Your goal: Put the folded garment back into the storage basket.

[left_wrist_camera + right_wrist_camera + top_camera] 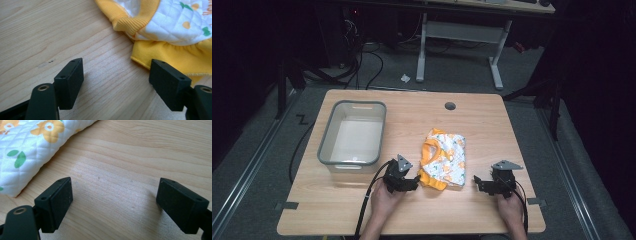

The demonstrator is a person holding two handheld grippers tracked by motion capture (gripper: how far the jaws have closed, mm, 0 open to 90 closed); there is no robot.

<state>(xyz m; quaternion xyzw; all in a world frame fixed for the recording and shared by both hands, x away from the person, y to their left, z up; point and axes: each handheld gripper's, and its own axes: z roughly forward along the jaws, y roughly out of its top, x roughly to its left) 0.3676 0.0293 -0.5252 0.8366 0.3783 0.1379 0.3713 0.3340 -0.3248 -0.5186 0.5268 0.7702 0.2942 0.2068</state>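
A folded white quilted garment with orange flowers and yellow-orange ribbed trim [444, 159] lies flat near the middle of the pale wooden surface [492, 125], likely set there so both hands can reach its near edge. The left tool [411, 182] rests low just beside the garment's near left corner, jaws spread wide and empty, one jaw right at the yellow hem. The right tool [479, 183] sits a little apart from its near right corner, jaws also wide and empty. A grey-rimmed clear plastic bin [353, 135] stands to the left, perhaps its destination
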